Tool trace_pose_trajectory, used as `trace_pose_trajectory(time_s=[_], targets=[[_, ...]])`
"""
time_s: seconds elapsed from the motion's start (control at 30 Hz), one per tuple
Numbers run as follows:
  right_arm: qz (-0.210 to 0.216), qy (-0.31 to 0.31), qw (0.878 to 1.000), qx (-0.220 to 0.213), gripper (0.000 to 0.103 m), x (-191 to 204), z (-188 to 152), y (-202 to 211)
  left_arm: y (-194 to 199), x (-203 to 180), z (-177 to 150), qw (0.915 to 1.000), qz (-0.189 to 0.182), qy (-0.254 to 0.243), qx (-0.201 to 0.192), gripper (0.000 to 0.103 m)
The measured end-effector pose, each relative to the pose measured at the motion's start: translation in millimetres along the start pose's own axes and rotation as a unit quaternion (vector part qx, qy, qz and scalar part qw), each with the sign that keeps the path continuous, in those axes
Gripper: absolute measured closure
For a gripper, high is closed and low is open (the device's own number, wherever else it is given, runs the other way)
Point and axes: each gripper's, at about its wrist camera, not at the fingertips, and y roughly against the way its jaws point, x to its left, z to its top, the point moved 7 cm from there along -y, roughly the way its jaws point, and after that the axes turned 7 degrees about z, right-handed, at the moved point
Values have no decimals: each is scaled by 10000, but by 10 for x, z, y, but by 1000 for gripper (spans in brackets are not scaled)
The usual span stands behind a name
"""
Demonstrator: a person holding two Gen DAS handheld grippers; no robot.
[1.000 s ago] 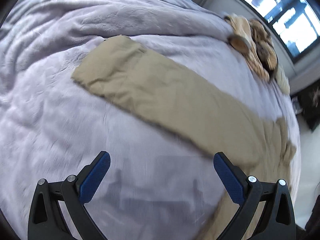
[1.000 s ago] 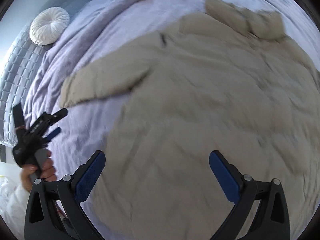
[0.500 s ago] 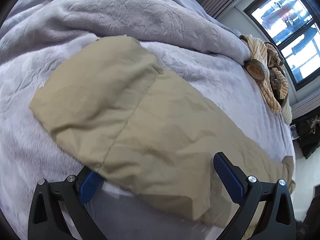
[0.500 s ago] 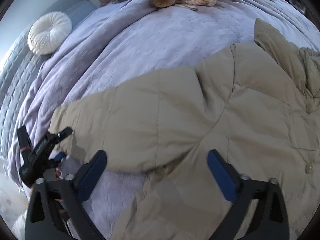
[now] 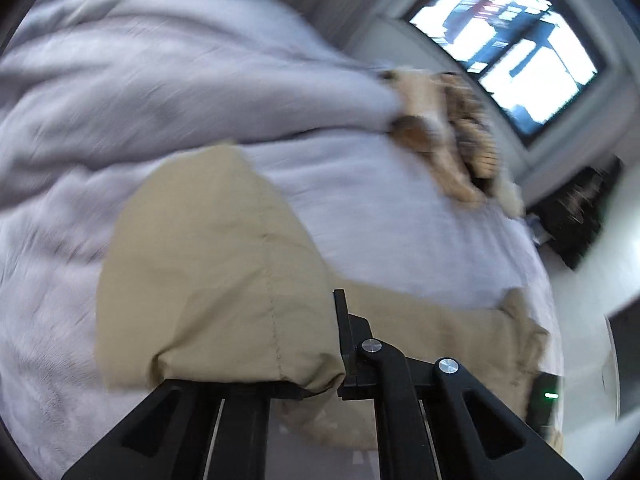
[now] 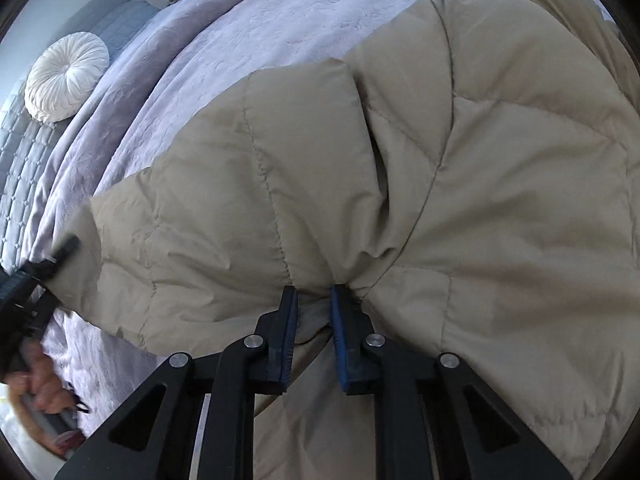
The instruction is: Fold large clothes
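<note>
A beige quilted jacket (image 6: pixel 480 184) lies spread on a lilac bedspread (image 6: pixel 280 28). My right gripper (image 6: pixel 313 300) is shut on the jacket where the sleeve meets the body, near the armpit. The sleeve (image 6: pixel 224 200) runs left to its cuff, where my left gripper (image 6: pixel 48 264) holds it. In the left wrist view my left gripper (image 5: pixel 320 344) is shut on the sleeve cuff (image 5: pixel 224 288); the cloth drapes over and hides the left finger. The view is blurred by motion.
A round white cushion (image 6: pixel 66 76) and a grey quilted headboard (image 6: pixel 24 160) are at the far left. A pile of striped tan clothes (image 5: pixel 448 136) lies on the bed's far side below a window (image 5: pixel 504 40). The person's hand (image 6: pixel 40 376) holds the left gripper.
Both grippers have gone from wide open to shut on the jacket. The left took the sleeve cuff and is lifting it. The right closed on the armpit area.
</note>
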Motion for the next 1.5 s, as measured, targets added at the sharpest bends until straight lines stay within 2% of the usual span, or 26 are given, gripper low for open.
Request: trace_pose_trajectory(time_s=[0.1, 0.23, 0.3, 0.43, 0.47, 0.53, 0.63, 0.8, 0.93, 1.0, 1.03, 1.07, 1.1, 1.2, 1.23, 1.27, 1.3, 1.37, 1.43, 1.5], targets=[[239, -131, 9996, 35, 86, -19, -14, 90, 221, -638, 69, 9977, -473, -443, -210, 92], [760, -426, 9962, 31, 85, -125, -146, 480, 450, -1583, -63, 9885, -1094, -1003, -298, 92], [822, -455, 9955, -138, 85, -256, -241, 820, 445, -2071, -217, 9819, -1387, -1278, -191, 92], [748, -648, 9939, -480, 85, -703, -442, 1444, 348, -2997, -768, 9666, -1644, -1963, 120, 92], [708, -732, 9933, -542, 85, -853, -510, 1593, 287, -3230, -974, 9615, -1675, -2162, 266, 92], [564, -931, 9918, -672, 85, -1193, -656, 1880, 151, -3543, -1351, 9535, -1504, -2565, 494, 92], [347, -1262, 9881, -808, 83, -1662, -839, 2254, -121, -3838, -1882, 9410, -1032, -3107, 851, 92], [65, -1728, 9806, -922, 83, -2347, -1227, 2673, -503, -3820, -2532, 9210, -206, -3703, 1196, 92], [85, -1999, 9748, -982, 83, -2659, -1412, 2819, -615, -3779, -2688, 9062, 144, -4078, 1105, 90], [120, -2102, 9722, -1027, 83, -2763, -1469, 2880, -594, -3800, -2715, 8993, 194, -4237, 1064, 45], [134, -2143, 9712, -1033, 83, -2775, -1482, 2915, -602, -3793, -2721, 9001, 164, -4235, 1010, 9], [141, -2165, 9706, -1040, 83, -2801, -1475, 2916, -528, -3818, -2711, 9017, 106, -4241, 835, 5], [149, -2198, 9698, -1046, 83, -2803, -1446, 2906, -497, -3848, -2693, 9001, 46, -4289, 757, 5], [157, -2209, 9695, -1053, 82, -2754, -1369, 2908, -392, -3881, -2730, 8916, -100, -4438, 897, 5], [154, -2198, 9697, -1055, 81, -2754, -1348, 2911, -350, -3887, -2733, 8915, -162, -4432, 920, 5], [149, -2189, 9699, -1055, 71, -2760, -1339, 2928, -240, -3880, -2718, 8926, -286, -4408, 896, 5], [134, -2195, 9697, -1063, 53, -2758, -1304, 2935, -146, -3873, -2694, 8941, -389, -4381, 852, 5], [150, -2169, 9696, -1123, 37, -2739, -1218, 2953, 26, -3809, -2560, 9001, -481, -4271, 705, 5], [262, -2090, 9704, -1180, 37, -2694, -1089, 2953, 102, -3658, -2294, 9117, -332, -4060, 540, 5], [437, -2074, 9699, -1196, 37, -2651, -958, 2903, 105, -3444, -1989, 9236, 2, -3818, 338, 5]])
